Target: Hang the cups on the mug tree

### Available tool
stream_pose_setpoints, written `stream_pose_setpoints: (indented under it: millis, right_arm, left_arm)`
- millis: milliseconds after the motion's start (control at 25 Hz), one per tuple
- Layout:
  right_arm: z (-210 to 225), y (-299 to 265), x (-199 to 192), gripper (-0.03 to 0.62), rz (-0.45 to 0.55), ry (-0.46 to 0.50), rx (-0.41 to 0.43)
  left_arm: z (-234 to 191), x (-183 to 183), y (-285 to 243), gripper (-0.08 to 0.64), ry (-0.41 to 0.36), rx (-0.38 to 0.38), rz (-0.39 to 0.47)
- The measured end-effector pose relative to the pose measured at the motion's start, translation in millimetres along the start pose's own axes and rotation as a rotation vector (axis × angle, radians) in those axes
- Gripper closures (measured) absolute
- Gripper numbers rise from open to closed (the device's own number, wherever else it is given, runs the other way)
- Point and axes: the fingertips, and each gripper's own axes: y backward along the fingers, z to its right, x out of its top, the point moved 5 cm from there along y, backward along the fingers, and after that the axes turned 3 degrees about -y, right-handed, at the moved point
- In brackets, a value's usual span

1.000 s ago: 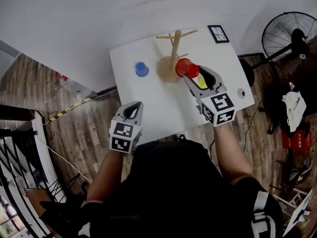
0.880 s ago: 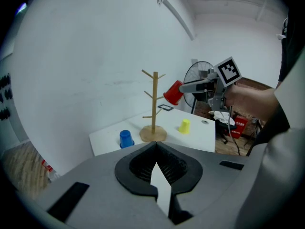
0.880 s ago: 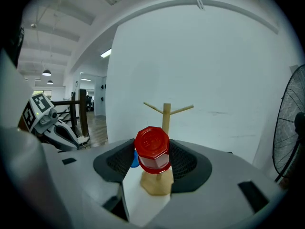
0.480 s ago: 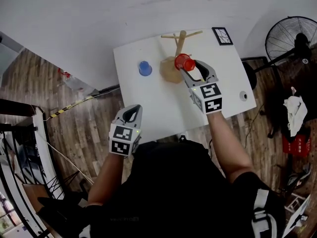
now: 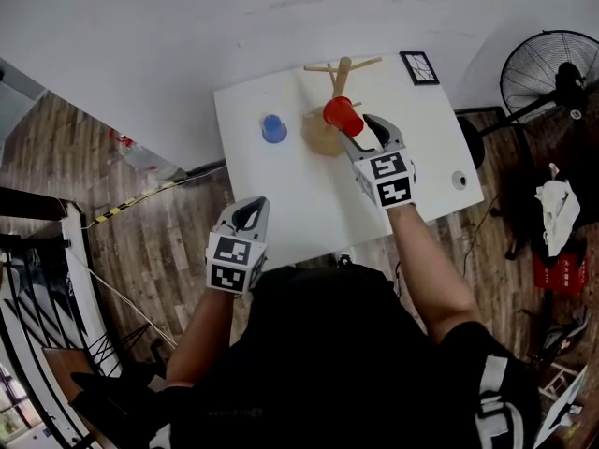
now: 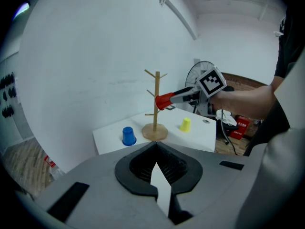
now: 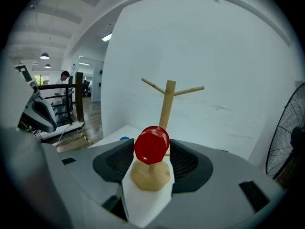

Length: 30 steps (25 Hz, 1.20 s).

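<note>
Right gripper (image 5: 355, 131) moved in toward the 1 mug tree (image 5: 339, 75), clamped on the red cup (image 5: 343, 115), right by the trunk. 3 cups total: blue cup (image 5: 273, 128) and yellow cup (image 6: 185, 124) stand on the table (image 5: 281, 204). Left gripper (image 5: 247, 215) clenched, empty.

The head camera is looking steeply down over the table (image 5: 281, 204); both gripper cameras are facing the shared mug tree (image 6: 156, 104), the right one nearer.

The grey left gripper (image 5: 249, 206) and right gripper (image 5: 359, 129) carry black-and-white marker cubes (image 5: 234, 261); the person wears a black top (image 5: 328, 363).
</note>
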Motion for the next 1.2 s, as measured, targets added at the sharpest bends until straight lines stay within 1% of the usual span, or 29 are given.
stream_pose_setpoints:
  millis: [280, 400, 440, 560, 600, 680, 800, 920, 1080, 1200]
  right_arm:
    - [-5, 11, -10, 0.368, 0.000, -0.021, 0.027]
    - [-11, 20, -12, 0.370, 0.013, -0.033, 0.051]
    - [-14, 24, -13, 0.388, 0.021, -0.042, 0.066]
    - [-22, 39, -19, 0.524, 0.040, -0.095, 0.125]
    - [-25, 43, -24, 0.544, 0.040, -0.118, 0.144]
    - [-28, 51, -34, 0.562, 0.036, -0.167, 0.172]
    - [-29, 62, -50, 0.577, 0.013, -0.210, 0.185]
    - [-22, 69, -73, 0.581, -0.033, -0.211, 0.169]
    - [4, 74, -109, 0.581, -0.109, -0.211, 0.092]
    - [25, 73, -131, 0.583, -0.165, -0.201, 0.039]
  left_arm:
    - [6, 2, -7, 0.548, -0.015, -0.023, -0.006]
    - [8, 5, -10, 0.548, -0.020, -0.031, 0.001]
    - [9, 6, -11, 0.548, -0.021, -0.033, 0.004]
    - [11, 8, -17, 0.548, -0.027, -0.043, -0.004]
    - [12, 9, -18, 0.548, -0.029, -0.045, -0.004]
    - [14, 12, -23, 0.548, -0.028, -0.046, 0.005]
    - [16, 15, -29, 0.548, -0.017, -0.050, 0.006]
    - [19, 19, -34, 0.548, -0.029, -0.052, 0.003]
    - [26, 22, -39, 0.548, -0.030, -0.062, 0.003]
    - [30, 21, -44, 0.548, -0.030, -0.068, -0.015]
